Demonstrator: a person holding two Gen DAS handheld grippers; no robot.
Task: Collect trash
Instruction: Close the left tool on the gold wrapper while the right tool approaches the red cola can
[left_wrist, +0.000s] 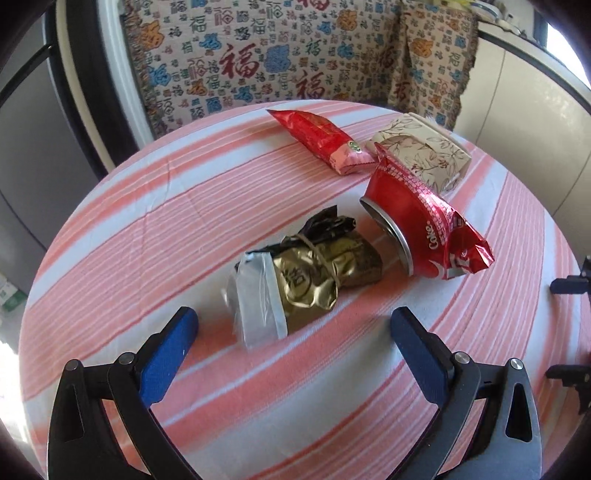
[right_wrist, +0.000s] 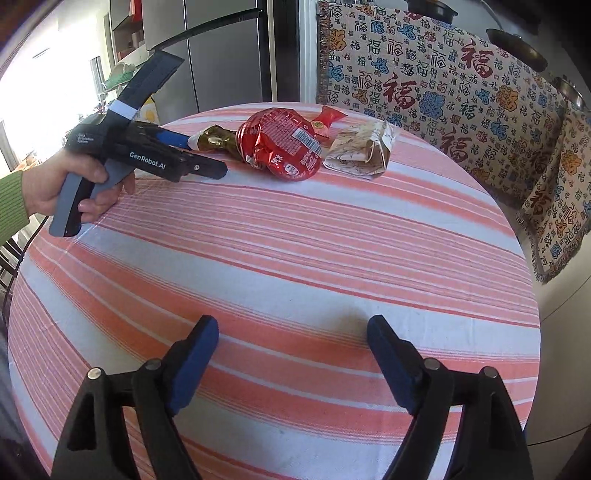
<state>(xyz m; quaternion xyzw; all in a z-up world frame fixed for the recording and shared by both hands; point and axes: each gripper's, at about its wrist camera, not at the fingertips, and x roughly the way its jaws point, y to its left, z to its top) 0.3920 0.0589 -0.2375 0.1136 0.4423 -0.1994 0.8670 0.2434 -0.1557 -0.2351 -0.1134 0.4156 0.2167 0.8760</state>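
Trash in a loose cluster on the far half of a round table with a pink-and-white striped cloth. Nearest the left gripper: gold foil packet, bound with a rubber band, grey-white plastic at its near end, black wrapper at the far end. Just right of it, crushed red Coke can on its side, with a crumpled red wrapper draped over it. Behind these, red snack pouch touching a beige floral paper box. Left gripper wide apart, nothing between the blue pads, gold packet just ahead of the tips. Right gripper likewise spread and empty, over bare cloth, well apart from the cluster. Left hand in a green sleeve around the left tool's handle. Patterned throw over seating behind the table.
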